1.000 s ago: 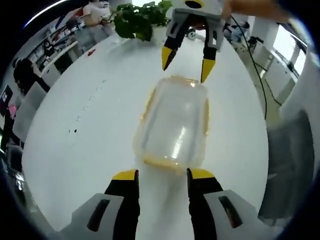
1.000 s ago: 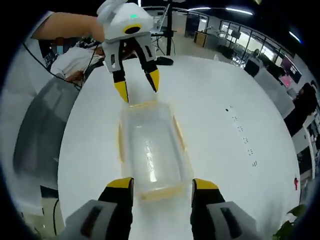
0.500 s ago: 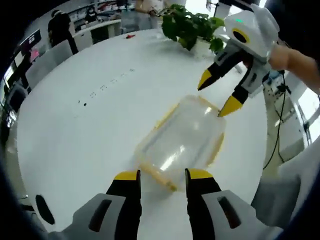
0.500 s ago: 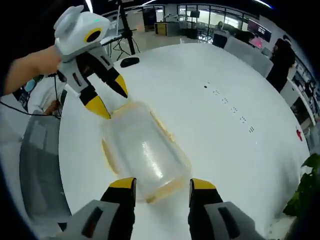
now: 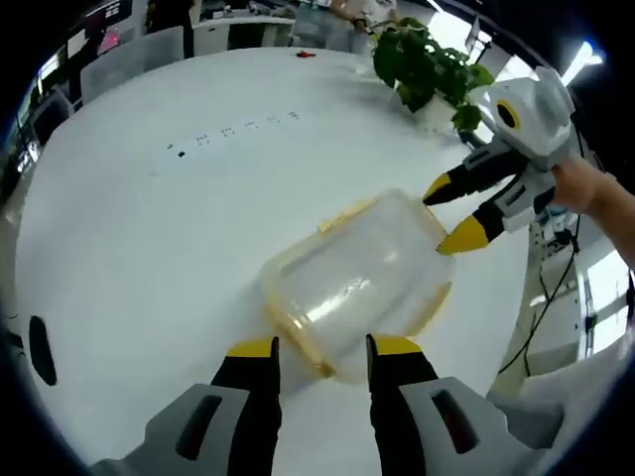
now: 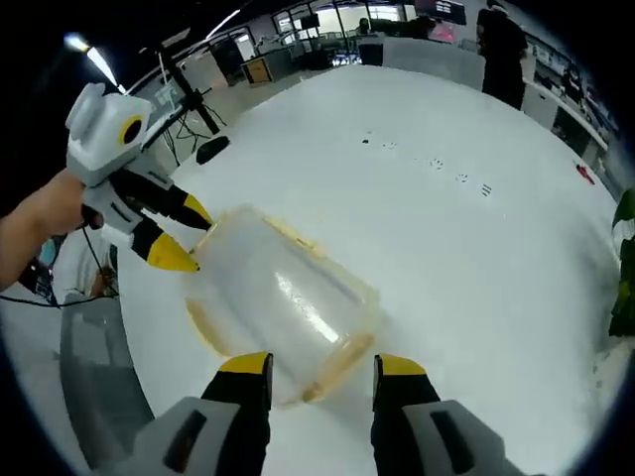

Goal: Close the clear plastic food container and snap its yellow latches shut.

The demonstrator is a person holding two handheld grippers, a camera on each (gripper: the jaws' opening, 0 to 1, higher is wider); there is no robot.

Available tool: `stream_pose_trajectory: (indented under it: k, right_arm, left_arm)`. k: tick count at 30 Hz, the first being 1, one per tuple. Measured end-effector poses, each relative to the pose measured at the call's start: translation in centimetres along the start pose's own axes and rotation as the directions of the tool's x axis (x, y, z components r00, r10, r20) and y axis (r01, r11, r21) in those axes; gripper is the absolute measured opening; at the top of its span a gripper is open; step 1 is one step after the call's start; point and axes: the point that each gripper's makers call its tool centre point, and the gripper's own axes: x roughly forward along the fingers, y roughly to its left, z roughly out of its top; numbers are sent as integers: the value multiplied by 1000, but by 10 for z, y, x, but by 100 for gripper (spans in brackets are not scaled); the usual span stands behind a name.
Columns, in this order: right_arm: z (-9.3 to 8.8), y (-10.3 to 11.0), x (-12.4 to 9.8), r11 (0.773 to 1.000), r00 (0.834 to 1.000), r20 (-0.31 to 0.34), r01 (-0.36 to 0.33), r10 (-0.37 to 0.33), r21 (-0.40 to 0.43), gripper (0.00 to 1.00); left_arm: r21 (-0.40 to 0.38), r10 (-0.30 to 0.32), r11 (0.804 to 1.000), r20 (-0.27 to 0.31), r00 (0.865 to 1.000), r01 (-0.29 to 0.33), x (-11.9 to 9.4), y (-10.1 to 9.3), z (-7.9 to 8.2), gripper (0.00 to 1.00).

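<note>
The clear container [image 5: 352,278] with yellow latches [image 5: 298,332] lay on the white worktop [image 5: 149,228]. The left tool [image 5: 319,347] hung at one short end, jaws apart, the right tool [image 6: 317,365] at the opposite end, jaws apart. A potted plant [image 5: 427,64] stood beyond the container.

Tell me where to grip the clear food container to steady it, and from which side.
Probably by its short ends. The container lies on the white table, with yellow latches along its rim. The left gripper straddles the near end, open; the right gripper meets the far end. Come in low along the long axis, since the rounded clear body offers little purchase.
</note>
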Motion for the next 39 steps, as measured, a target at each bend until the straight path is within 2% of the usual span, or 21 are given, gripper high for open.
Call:
stream_pose_trajectory:
  k: [1,4,11,14,28,31,32,33,34,35,36,39]
  right_arm:
    - [-1,0,0,1000,1000,-1,-3,4,18,39]
    - [-2,-1,1,998,1000,7,-13,13,63,40]
    - [-3,2,3,993,999,16,-43,41,114,38]
    - [-2,5,3,991,998,16,-60,59,116,34]
    - [-2,8,3,992,998,10,-68,67,103,31]
    - [-2,7,5,991,997,13,-76,75,110,28]
    - [-7,7,2,985,995,-28,-89,95,146,27]
    - [-1,4,6,985,998,2,-69,70,160,27]
    - [-1,6,7,992,998,-12,-55,57,117,27]
    - [-1,8,7,992,998,-19,-62,64,114,27]
    - [-1,6,6,988,997,-19,-69,73,139,27]
    - [-2,8,6,988,997,-22,-71,74,136,27]
  left_arm:
    - [-40,-21,999,19,1000,22,1,-3,2,32]
    - [-84,-38,996,23,999,40,1,-1,0,33]
    - [-134,-68,988,49,996,74,3,1,-1,35]
    - [-134,-73,988,52,996,79,4,1,0,35]
    - [-105,-82,991,29,996,84,6,-2,1,32]
    - [-74,-91,993,23,996,92,6,-4,0,31]
    - [-83,-98,992,18,995,99,7,-4,-2,28]
    - [-109,32,993,-56,998,-38,4,20,-20,28]
    - [-61,-61,996,6,998,61,14,2,-6,27]
    - [-60,-58,996,0,998,58,18,1,-5,27]
    - [-77,-62,995,2,998,62,10,0,-3,27]
    - [-85,-72,994,19,997,73,9,-3,1,28]
